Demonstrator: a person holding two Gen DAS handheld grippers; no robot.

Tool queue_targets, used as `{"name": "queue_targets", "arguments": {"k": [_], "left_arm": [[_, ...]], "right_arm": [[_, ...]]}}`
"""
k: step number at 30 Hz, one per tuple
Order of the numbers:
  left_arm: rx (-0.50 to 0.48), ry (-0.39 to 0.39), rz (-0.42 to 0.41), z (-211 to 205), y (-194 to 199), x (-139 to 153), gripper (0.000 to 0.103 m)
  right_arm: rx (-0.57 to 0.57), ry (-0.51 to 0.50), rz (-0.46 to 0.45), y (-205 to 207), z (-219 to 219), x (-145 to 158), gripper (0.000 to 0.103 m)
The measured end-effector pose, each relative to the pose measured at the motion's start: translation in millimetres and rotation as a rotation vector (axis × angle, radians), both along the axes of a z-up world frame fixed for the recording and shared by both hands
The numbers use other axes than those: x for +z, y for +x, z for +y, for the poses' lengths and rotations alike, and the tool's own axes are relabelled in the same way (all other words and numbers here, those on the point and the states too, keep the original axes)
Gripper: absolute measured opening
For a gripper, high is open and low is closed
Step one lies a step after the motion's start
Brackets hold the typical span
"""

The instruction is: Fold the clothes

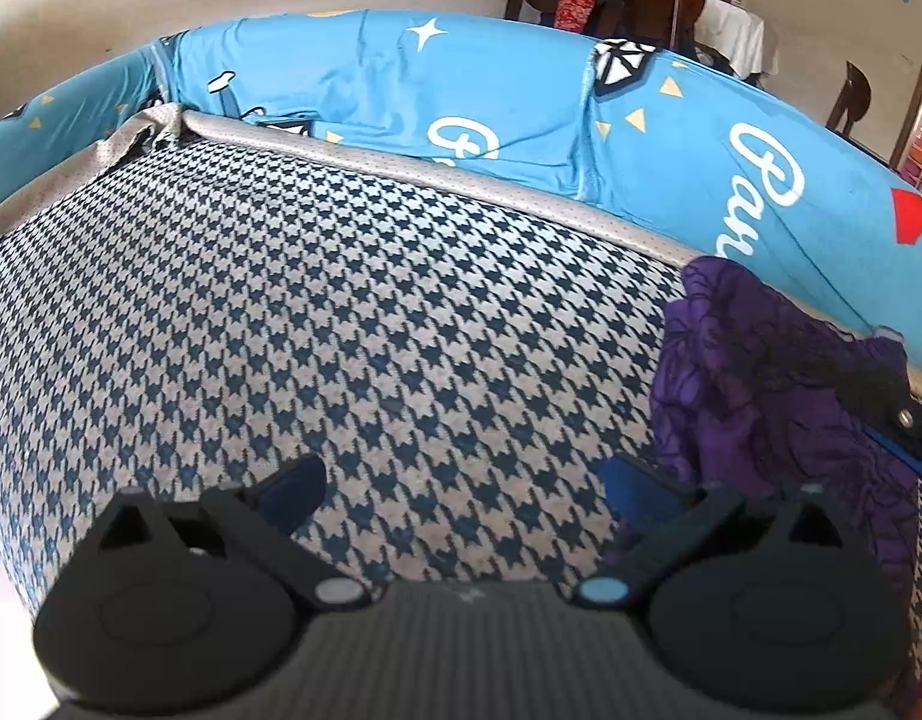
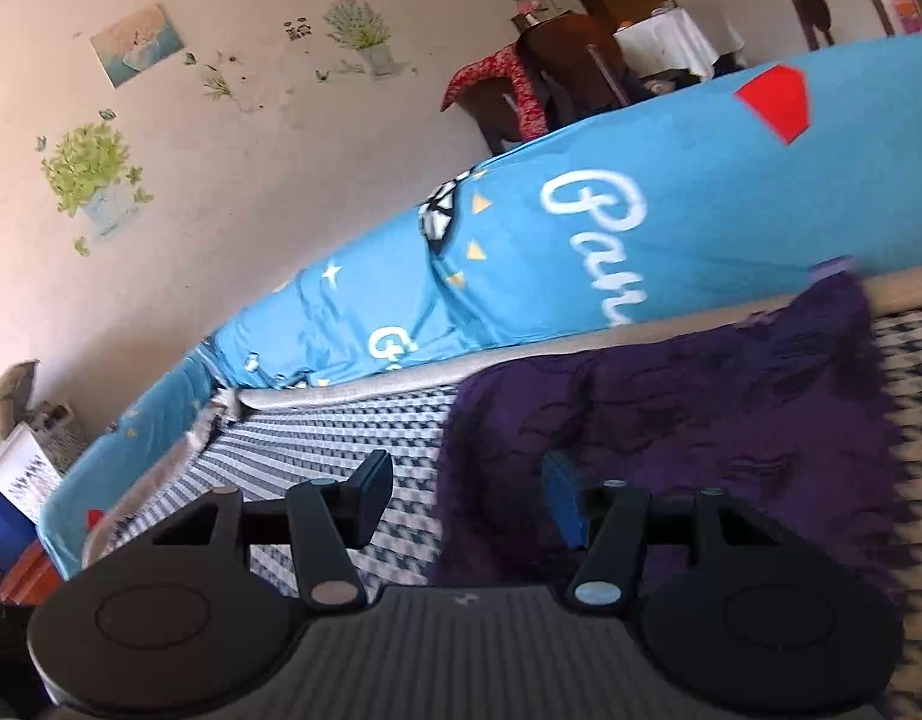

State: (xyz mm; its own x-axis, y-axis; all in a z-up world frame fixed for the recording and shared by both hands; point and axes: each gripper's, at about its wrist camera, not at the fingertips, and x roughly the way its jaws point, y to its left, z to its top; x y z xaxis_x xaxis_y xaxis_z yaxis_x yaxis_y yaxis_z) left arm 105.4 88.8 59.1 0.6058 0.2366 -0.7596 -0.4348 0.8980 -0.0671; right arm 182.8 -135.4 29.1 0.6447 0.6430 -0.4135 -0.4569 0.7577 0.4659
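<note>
We are holding the left gripper (image 1: 461, 489) wide over the houndstooth cushion (image 1: 341, 312). We are holding the right gripper (image 2: 470, 495) wide at the purple garment (image 2: 671, 414), gripping nothing.

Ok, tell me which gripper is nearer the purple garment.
Right. The right gripper is open at the purple garment, one finger over the cloth. The left gripper, also open, sits over bare houndstooth cover, with the garment off to its right.
</note>
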Motion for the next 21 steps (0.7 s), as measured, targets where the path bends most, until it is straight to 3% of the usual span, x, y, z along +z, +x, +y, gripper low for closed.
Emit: {"name": "queue_targets", "arguments": {"k": [9, 15, 21], "left_arm": [[-0.074, 0.035, 0.020, -31, 9, -5, 0.103], [-0.146, 0.117, 0.038, -56, 10, -17, 0.103], [-0.187, 0.128, 0.051, -63, -8, -31, 0.103]], "right_arm": [[-0.061, -0.102, 0.031, -35, -42, 5, 0.056], [-0.098, -0.110, 0.049, -69, -70, 7, 0.058], [-0.152, -0.118, 0.079, -92, -92, 4, 0.058]]}}
